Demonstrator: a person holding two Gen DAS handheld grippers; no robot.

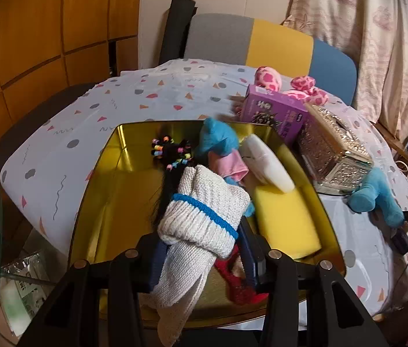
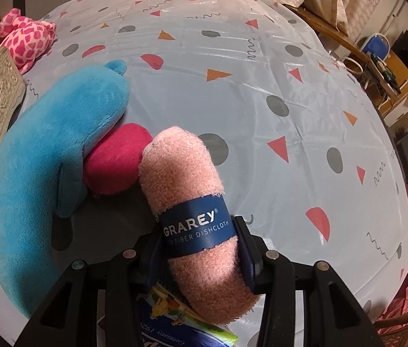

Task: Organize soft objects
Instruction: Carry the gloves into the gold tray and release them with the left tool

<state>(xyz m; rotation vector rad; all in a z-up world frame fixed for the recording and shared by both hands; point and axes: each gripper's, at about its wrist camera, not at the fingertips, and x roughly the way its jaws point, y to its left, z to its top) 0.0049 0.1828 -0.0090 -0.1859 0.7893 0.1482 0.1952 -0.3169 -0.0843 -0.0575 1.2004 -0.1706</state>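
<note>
Holding a rolled white knit sock (image 1: 204, 217) in the closed left gripper (image 1: 201, 248), above the gold tin (image 1: 111, 156) already crowded with soft items. Clamping a banded pink dishcloth roll (image 2: 186, 179) in the right gripper (image 2: 201, 248), just over the tablecloth (image 2: 290, 86) beside the blue plush (image 2: 50, 133). Next, probably: lower and release sock into free left half, clear of tin rim.
</note>
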